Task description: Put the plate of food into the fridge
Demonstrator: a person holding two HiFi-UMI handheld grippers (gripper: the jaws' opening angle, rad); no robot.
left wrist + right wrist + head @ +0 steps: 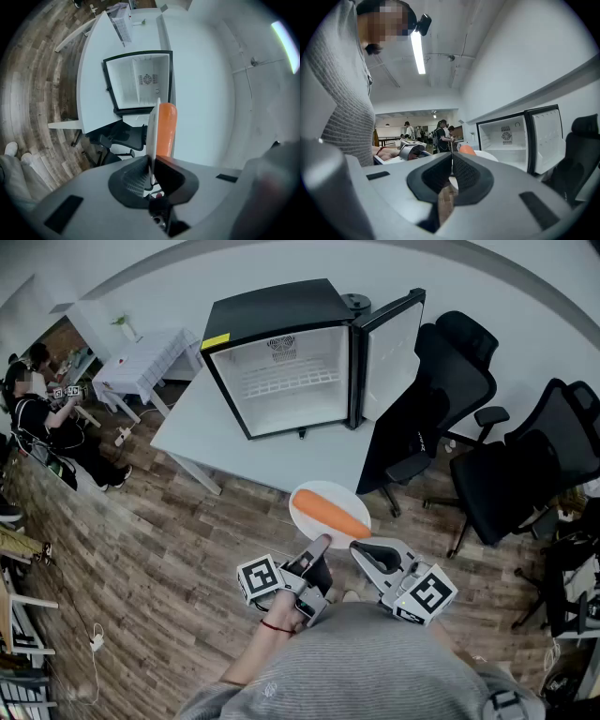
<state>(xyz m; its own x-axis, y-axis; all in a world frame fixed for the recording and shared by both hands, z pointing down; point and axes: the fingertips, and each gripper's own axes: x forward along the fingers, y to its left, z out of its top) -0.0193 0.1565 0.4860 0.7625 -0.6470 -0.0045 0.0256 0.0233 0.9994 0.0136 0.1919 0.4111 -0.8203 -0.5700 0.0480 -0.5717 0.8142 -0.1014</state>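
While my left gripper (319, 547) clamped the round white plate (339, 495) of orange food (330, 513) and the right gripper (367, 553) sat closed and empty, I was mid-carry. Next: level reach into the open black fridge (277, 306).

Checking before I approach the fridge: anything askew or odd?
Nothing spilled or damaged. One oddity: the round white plate with the long orange food hangs by one rim from the left gripper alone; the right gripper is shut, empty.
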